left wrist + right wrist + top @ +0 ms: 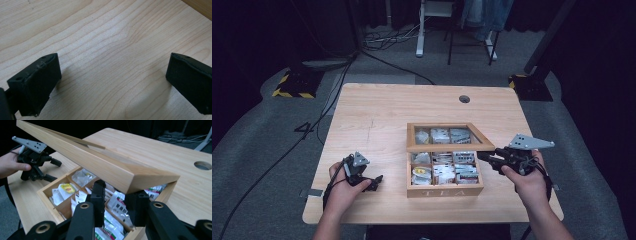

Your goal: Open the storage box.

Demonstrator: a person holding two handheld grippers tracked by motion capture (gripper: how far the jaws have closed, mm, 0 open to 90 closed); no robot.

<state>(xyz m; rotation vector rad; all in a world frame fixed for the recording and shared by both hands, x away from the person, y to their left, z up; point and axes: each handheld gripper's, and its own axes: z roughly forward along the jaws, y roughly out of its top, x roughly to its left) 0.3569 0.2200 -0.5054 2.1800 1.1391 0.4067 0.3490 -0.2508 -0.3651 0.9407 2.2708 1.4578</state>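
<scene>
A wooden tea box (pixel 444 189) marked TEA stands on the table right of centre, its compartments full of tea bags (pixel 444 170). Its glass-paned lid (pixel 447 145) is raised partway. My right gripper (pixel 484 157) reaches in from the right at the lid's front right corner. In the right gripper view the lid (pixel 100 162) slants over my right gripper (pixel 116 190), whose jaws stand a little apart under the corner with tea bags (pixel 65 188) below. My left gripper (pixel 374 182) rests low on the table left of the box, open over bare wood (pixel 113 82).
The table (pixel 377 110) has a round cable hole (pixel 464 99) at the back right. Behind it on the floor lie cables (pixel 387 37), a striped stand base (pixel 292 87) and chair legs. My left gripper (pixel 55 171) shows beyond the box.
</scene>
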